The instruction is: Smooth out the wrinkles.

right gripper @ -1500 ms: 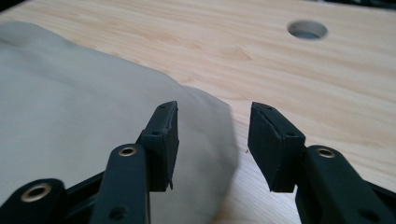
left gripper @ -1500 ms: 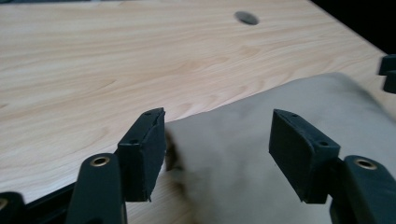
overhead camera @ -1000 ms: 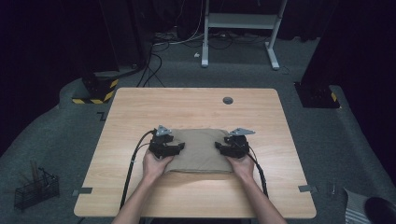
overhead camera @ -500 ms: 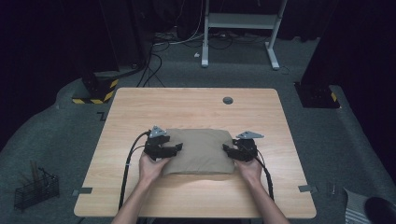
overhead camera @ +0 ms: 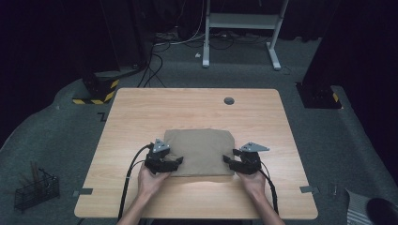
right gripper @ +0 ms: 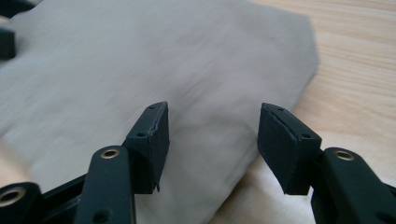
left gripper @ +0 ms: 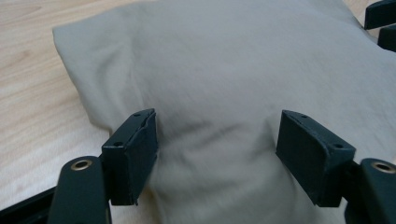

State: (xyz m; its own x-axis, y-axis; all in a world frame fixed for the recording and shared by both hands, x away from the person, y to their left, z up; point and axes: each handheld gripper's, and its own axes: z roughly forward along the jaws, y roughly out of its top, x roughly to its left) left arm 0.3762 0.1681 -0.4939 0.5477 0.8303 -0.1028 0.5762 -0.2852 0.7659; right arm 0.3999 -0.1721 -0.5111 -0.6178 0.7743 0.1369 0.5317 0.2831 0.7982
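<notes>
A folded tan cloth (overhead camera: 201, 150) lies flat on the wooden table (overhead camera: 197, 108), toward its near side. My left gripper (overhead camera: 177, 161) sits at the cloth's near left corner and points inward over it. Its jaws have just been opening and stand open over the fabric (left gripper: 224, 70) without pressing on it. My right gripper (overhead camera: 228, 161) is at the near right corner, its jaws also just opened, apart over the cloth's edge (right gripper: 140, 60). In each gripper view the other gripper's dark tips show across the cloth (left gripper: 380, 23) (right gripper: 9, 28).
A round cable hole (overhead camera: 229, 101) sits near the table's far edge. On the floor are a black wire basket (overhead camera: 35, 190) at the left, a white desk frame (overhead camera: 241, 21) behind, and a yellow-black striped base (overhead camera: 96, 91). Bare wood surrounds the cloth.
Both grippers have slid outward and back toward the person, from on top of the cloth to its near corners. The cloth stays on the table.
</notes>
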